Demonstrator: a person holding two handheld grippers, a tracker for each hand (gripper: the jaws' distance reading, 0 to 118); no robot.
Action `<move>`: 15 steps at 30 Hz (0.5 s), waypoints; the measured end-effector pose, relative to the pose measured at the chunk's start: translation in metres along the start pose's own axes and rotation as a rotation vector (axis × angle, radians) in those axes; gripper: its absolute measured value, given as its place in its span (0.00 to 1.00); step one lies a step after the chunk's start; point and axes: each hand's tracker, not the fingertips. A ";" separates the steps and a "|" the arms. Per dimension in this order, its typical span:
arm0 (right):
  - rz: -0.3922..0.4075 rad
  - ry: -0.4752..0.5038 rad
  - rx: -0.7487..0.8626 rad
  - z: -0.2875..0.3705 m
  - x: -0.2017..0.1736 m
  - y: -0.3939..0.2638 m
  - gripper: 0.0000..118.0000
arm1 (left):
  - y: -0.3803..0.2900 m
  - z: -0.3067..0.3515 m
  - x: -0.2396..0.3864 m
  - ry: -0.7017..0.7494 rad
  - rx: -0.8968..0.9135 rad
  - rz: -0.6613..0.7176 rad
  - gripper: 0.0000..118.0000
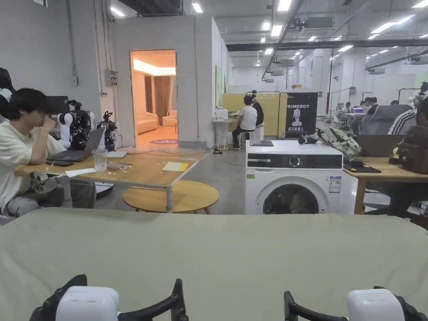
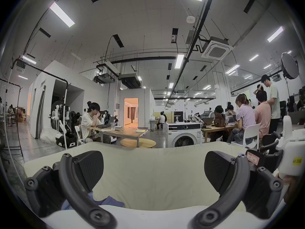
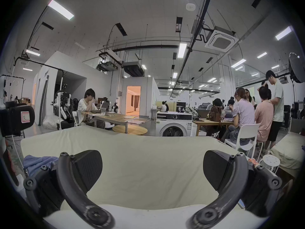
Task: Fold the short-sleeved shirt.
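Note:
A crumpled blue shirt (image 2: 107, 201) lies low on the pale green sheet (image 1: 217, 250), just below and beside the left jaw of my left gripper (image 2: 153, 168). That gripper is open, with nothing between its black pads (image 2: 89, 166). In the right gripper view the shirt (image 3: 39, 163) bunches at the far left, behind the left jaw. My right gripper (image 3: 151, 168) also stands open over bare sheet. From the head camera, the left gripper (image 1: 125, 290) and the right gripper (image 1: 338, 294) sit side by side at the near edge.
Beyond the sheet's far edge stands a white washing machine (image 1: 292, 179). Wooden tables (image 1: 146, 169) with seated people flank it. A white stool (image 3: 270, 162) and a white chair (image 3: 245, 133) are off the right side.

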 end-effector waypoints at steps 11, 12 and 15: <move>-0.019 0.008 0.001 0.002 0.003 0.002 1.00 | -0.001 0.000 0.001 -0.023 0.010 0.004 1.00; -0.016 0.006 0.001 0.002 0.003 0.001 1.00 | 0.000 0.000 0.000 -0.024 0.008 0.008 1.00; -0.016 -0.003 0.005 0.002 0.003 0.000 1.00 | -0.002 0.003 0.002 -0.024 0.008 0.017 1.00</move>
